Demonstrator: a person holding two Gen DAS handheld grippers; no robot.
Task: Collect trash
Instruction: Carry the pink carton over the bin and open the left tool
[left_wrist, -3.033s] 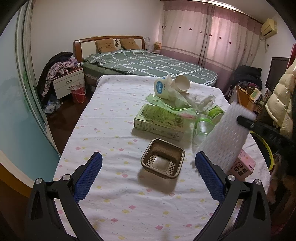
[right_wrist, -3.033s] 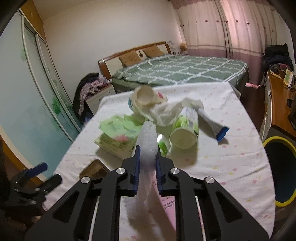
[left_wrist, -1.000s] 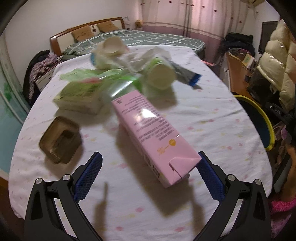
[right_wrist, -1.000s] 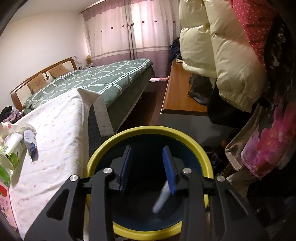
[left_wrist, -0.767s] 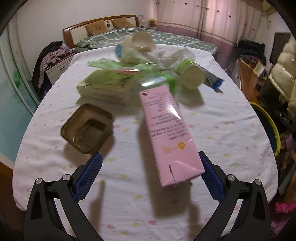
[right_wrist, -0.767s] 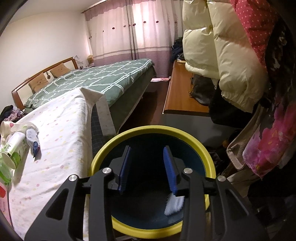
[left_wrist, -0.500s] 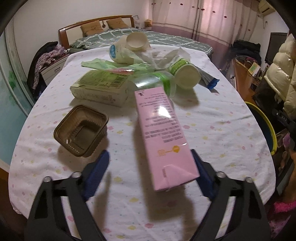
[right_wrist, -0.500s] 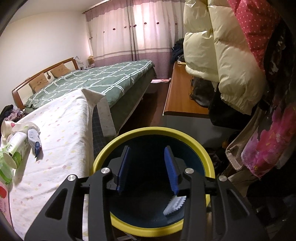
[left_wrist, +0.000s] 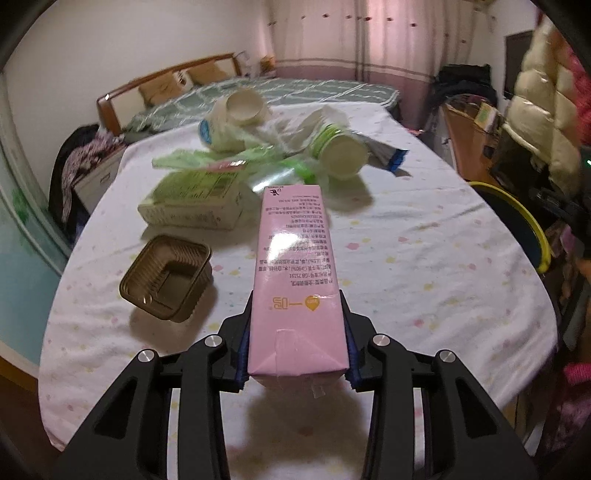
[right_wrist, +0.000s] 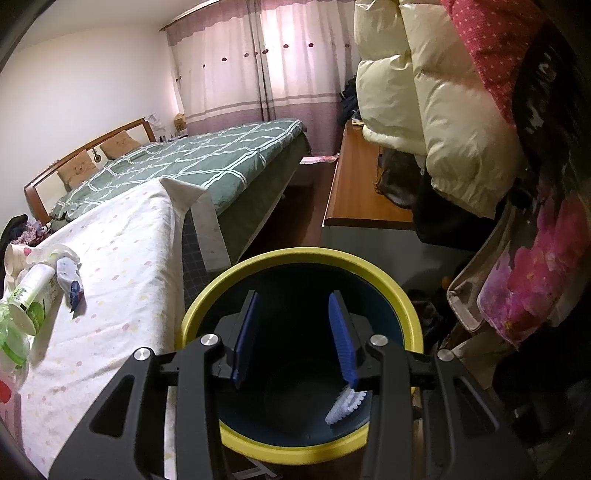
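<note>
In the left wrist view my left gripper (left_wrist: 295, 336) is shut on the near end of a pink carton (left_wrist: 295, 266) that lies lengthwise on the table (left_wrist: 424, 266). A brown plastic tray (left_wrist: 166, 277), a green carton (left_wrist: 195, 203) and a heap of cups and wrappers (left_wrist: 280, 147) lie beyond it. In the right wrist view my right gripper (right_wrist: 295, 336) is open and empty above the yellow-rimmed bin (right_wrist: 295, 258). White foam netting (right_wrist: 343, 404) lies inside the bin.
The bin (left_wrist: 517, 221) stands off the table's right edge, next to hanging jackets (right_wrist: 443, 110) and a wooden desk (right_wrist: 358, 192). A bed (right_wrist: 192, 162) stands beyond the table. A green-labelled cup (right_wrist: 33, 291) lies near the table's right edge.
My left gripper has come forward and closed on the pink carton. My right gripper carried the foam netting to the bin, let it fall in and now stays open above it.
</note>
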